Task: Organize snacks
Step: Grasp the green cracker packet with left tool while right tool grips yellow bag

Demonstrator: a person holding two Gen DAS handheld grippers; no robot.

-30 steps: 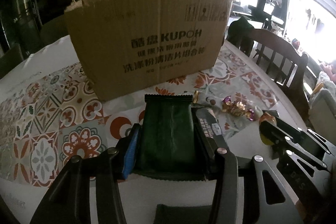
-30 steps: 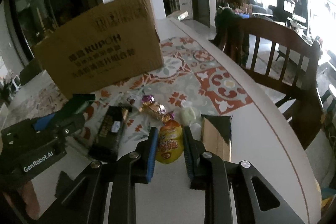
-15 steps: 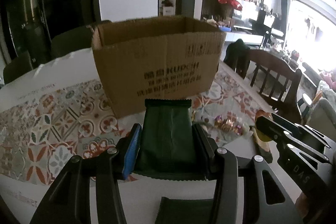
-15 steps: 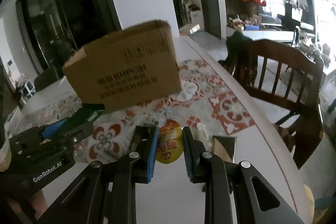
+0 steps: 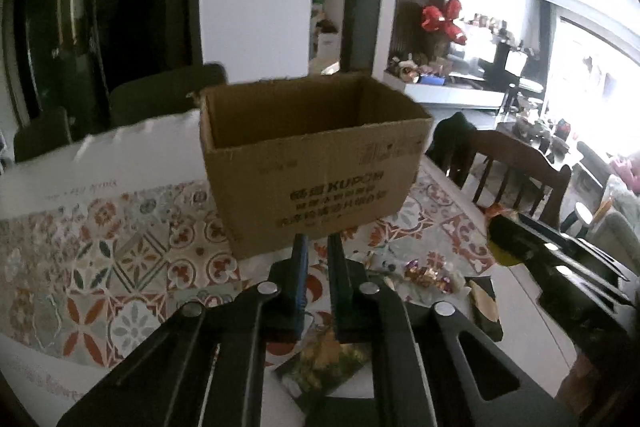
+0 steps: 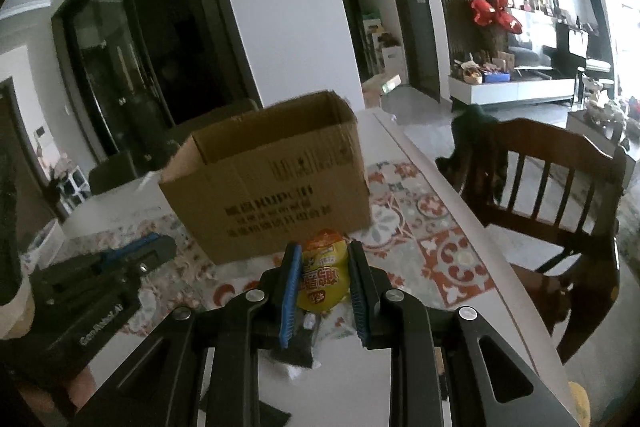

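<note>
Snacks lie partly on the table (image 5: 132, 163) and partly in the claws. Cardboard box (image 5: 316, 163) stands upright and open-topped on the patterned tablecloth (image 5: 120, 259); only bare inner walls show from either view, its floor being out of sight.

Right gripper (image 6: 323, 273) holds a yellow snack packet (image 6: 322, 281) clamped between its blue-padded fingers, raised above the table just in front of the box's printed face. Left gripper (image 5: 317, 263) has its fingers drawn close, a narrow gap between them — whether a thin edge is caught there cannot be told. A dark packet with a leafy print (image 5: 324, 359) shows directly below those fingers; touching or apart cannot be judged.

On the cloth right of the left gripper lie foil-wrapped candies (image 5: 426, 273) and beside them a dark sachet (image 5: 484, 303) — both loose. A wooden chair (image 6: 560, 187) stands at the table's right edge, well apart from the box.
</note>
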